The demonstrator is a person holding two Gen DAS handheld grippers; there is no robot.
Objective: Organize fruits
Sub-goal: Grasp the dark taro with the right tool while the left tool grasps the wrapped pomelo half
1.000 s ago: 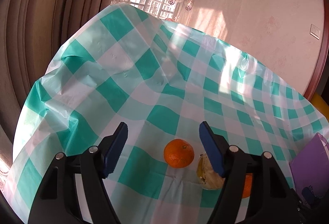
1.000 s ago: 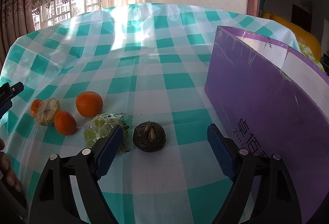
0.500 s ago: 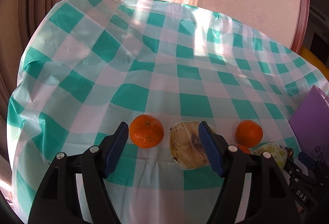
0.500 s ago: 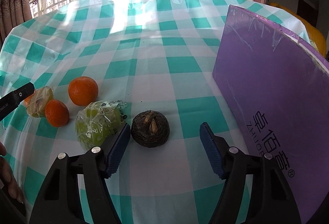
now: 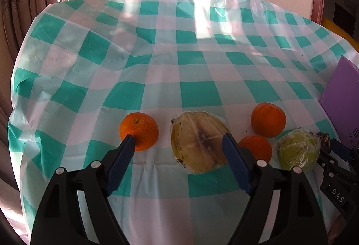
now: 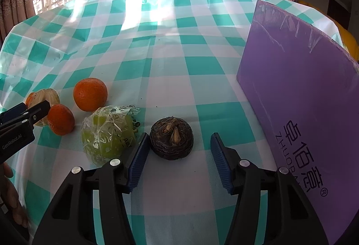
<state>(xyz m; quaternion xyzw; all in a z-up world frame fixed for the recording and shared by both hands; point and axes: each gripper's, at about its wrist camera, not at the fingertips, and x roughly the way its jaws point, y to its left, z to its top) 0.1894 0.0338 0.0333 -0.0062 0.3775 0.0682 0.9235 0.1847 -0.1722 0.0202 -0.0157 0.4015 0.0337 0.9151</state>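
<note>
Right tongs [image 6: 179, 150] have just been closing round a dark brown water chestnut [image 6: 171, 137] on the checked surface [image 6: 161, 69], pads not yet pressing. Left tongs [image 5: 178, 150], just widened, straddle a wrapped yellow fruit [image 5: 197, 141] (empty). Tip: center chestnut btwn pads, squeeze gently.

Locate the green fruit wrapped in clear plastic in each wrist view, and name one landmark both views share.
Left wrist view: the wrapped green fruit lies at lower right, right of the small orange.
Right wrist view: it lies at lower left, just left of the right gripper and the dark brown fruit.
Shared landmark: the purple box, at the right edge in both.
</note>
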